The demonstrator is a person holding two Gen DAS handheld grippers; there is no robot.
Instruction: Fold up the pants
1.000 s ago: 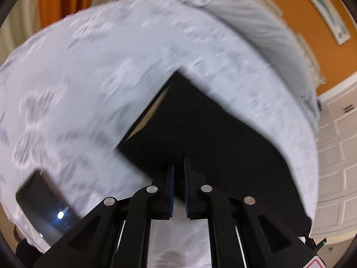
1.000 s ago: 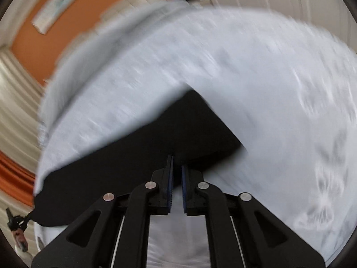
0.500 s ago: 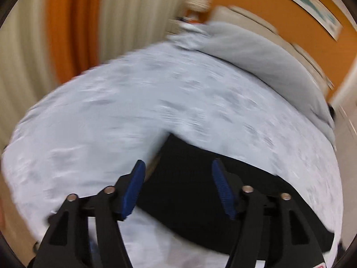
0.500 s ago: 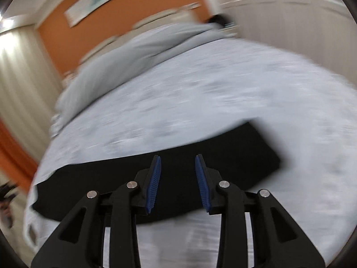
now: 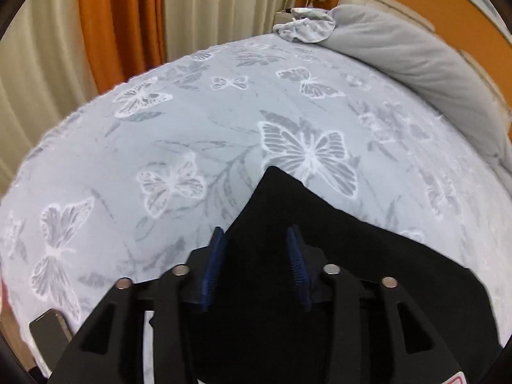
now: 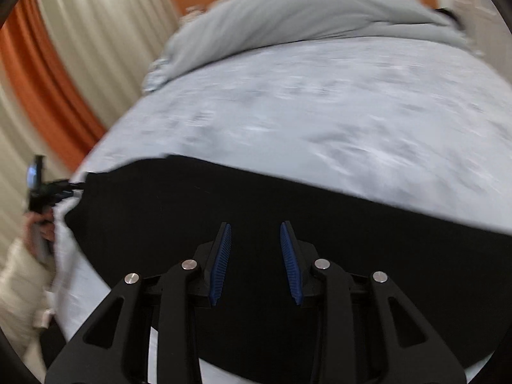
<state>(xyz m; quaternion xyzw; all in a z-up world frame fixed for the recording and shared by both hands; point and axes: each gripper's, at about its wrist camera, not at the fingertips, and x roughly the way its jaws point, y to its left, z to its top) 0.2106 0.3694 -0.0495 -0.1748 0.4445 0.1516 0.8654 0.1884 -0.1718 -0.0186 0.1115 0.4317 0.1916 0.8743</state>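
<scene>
Across the bed (image 5: 224,134) spreads a pale blue cover printed with white butterflies, and on its near part lie the black pants (image 5: 352,272), flat in a long dark band (image 6: 224,208). At the far end of the bed a grey duvet (image 5: 416,51) is bunched up. Beyond the bed hang cream and orange curtains (image 5: 121,16). Above the pants the left gripper (image 5: 256,262) hovers with its blue-padded jaws spread apart and nothing between them. Over the middle of the pants the right gripper (image 6: 256,260) is likewise parted and empty.
</scene>
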